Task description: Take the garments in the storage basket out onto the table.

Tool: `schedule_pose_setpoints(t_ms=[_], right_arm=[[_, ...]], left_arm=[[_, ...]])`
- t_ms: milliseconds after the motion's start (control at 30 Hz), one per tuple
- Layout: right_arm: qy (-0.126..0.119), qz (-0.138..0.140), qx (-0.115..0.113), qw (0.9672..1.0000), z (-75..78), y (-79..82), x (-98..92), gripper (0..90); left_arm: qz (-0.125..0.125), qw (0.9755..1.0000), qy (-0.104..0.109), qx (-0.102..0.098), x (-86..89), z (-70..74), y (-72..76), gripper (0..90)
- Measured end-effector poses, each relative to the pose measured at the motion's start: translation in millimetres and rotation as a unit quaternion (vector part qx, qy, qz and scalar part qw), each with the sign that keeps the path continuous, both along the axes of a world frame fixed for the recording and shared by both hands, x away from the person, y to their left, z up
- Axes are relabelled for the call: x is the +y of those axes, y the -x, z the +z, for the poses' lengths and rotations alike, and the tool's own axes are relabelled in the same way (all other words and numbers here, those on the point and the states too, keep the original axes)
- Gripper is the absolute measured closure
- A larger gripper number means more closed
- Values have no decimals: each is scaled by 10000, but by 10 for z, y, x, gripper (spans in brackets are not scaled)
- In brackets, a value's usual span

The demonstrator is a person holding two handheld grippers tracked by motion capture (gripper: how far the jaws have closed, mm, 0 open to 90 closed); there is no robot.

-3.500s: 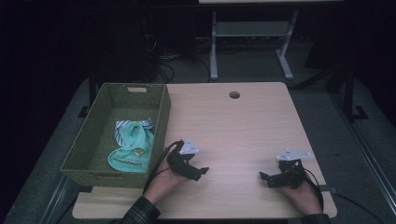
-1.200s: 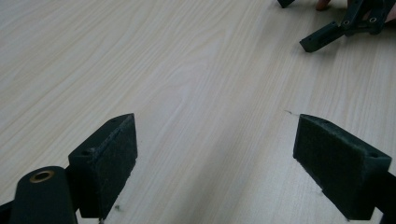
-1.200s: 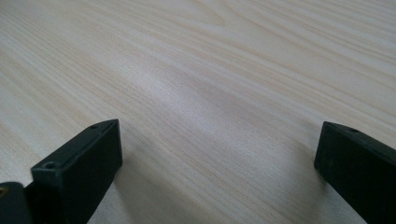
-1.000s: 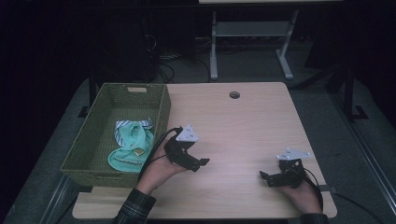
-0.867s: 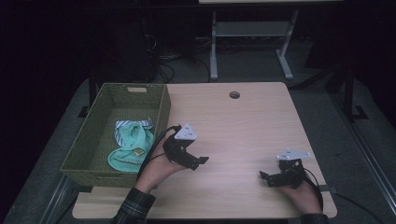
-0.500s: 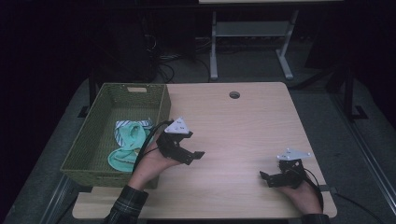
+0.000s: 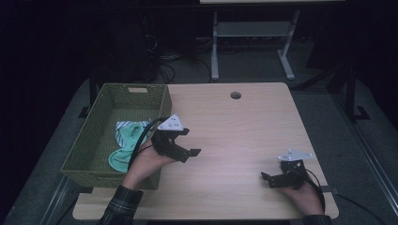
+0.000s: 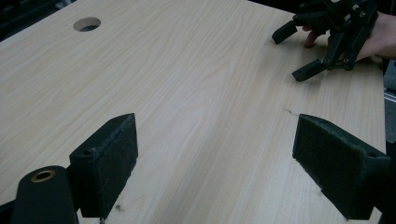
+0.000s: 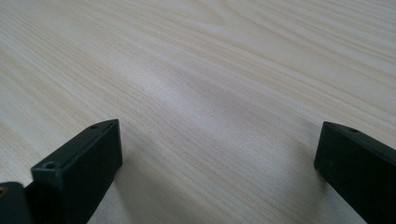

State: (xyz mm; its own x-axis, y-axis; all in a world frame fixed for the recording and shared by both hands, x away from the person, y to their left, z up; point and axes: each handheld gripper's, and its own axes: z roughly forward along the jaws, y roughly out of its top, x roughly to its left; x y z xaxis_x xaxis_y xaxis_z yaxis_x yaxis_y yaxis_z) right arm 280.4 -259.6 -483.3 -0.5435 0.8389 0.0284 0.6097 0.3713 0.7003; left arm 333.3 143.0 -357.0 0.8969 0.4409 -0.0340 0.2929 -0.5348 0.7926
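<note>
Two grippers are seen over the desk [image 7: 244, 126]: the left gripper [image 7: 184, 143], fingers spread, left of centre beside the green basket [image 7: 94, 140] (a teal cloth [image 7: 123, 154] inside), and the right gripper [image 7: 274, 178], fingers spread, lower right.

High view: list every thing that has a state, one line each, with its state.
Left gripper: open, empty, raised beside the basket.
Right gripper: open, empty, low on the table.
Basket: upright, open-topped, holding cloths.
Cloths: crumpled, lying in the basket.
Table: bare wood with one round hole.
</note>
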Motion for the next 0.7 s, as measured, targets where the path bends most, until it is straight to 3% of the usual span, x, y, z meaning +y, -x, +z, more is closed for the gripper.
schedule_pose_setpoints(t_ms=[700], right_arm=[[-1,1,-2,10000,-1,-1,0,7]], left_arm=[[231,9997,-1,-39,235,138,-3,135]])
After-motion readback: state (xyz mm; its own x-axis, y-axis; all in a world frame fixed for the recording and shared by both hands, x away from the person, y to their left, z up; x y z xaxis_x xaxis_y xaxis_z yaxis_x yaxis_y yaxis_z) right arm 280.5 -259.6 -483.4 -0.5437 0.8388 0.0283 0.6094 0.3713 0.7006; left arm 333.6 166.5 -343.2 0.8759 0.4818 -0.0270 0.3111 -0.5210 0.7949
